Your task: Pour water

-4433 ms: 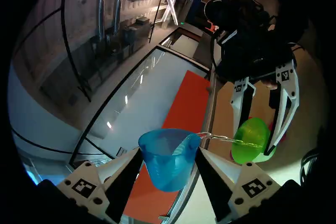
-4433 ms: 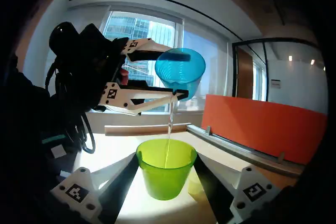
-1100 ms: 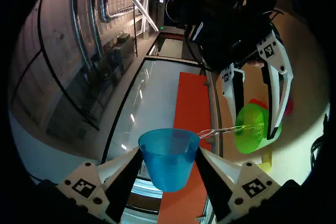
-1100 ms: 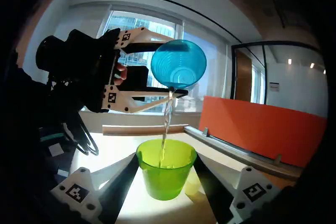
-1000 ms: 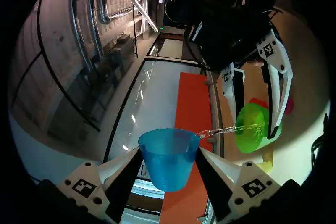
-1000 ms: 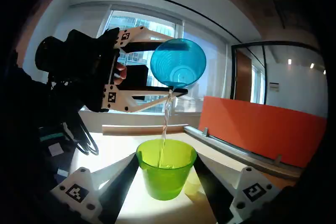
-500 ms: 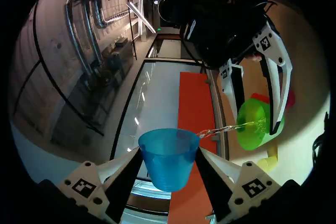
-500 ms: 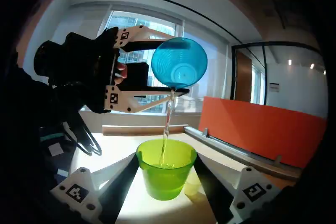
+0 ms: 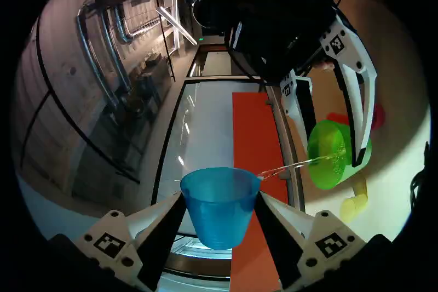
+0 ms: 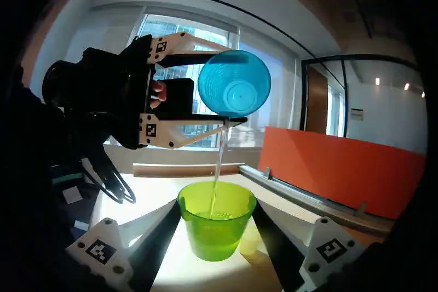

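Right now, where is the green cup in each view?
Left gripper view: the green cup is right of centre, farther off, in the right hand-held gripper.
Right gripper view: green cup at bottom centre, close.
Shared landmark: the orange panel, left of the cup in the first, right of it in the second.

Orange flat partition panel (image 10: 345, 171) runs along the pale tabletop's (image 10: 159, 196) edge. Small yellow plastic cup (image 10: 249, 241) on the tabletop. Large window (image 10: 180, 40), towers outside. Grey ceiling pipes (image 9: 104, 45) in the left gripper view.
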The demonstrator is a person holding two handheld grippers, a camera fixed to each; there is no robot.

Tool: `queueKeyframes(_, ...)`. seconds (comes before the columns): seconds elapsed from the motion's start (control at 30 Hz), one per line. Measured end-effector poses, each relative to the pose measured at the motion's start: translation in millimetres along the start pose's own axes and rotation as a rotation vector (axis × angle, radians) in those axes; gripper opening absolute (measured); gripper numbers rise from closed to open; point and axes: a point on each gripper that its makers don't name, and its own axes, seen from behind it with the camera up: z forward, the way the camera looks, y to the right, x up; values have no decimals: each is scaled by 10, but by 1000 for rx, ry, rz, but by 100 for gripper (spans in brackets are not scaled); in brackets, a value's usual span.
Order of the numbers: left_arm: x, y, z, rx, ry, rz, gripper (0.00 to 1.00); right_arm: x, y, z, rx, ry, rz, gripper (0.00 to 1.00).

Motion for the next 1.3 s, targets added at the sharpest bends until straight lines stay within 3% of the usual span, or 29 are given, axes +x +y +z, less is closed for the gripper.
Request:
queueKeyframes(0.57,57,4,-2,6,8,100,84,-5,1,-10,-3,4,3,91)
queueKeyframes(1.07,38,-11,12,4,7,83,84,-13,-2,-5,-3,5,3,91)
queueKeyframes(1.3,-33,-45,24,15,-7,24,84,-21,-10,-7,-5,6,4,91)
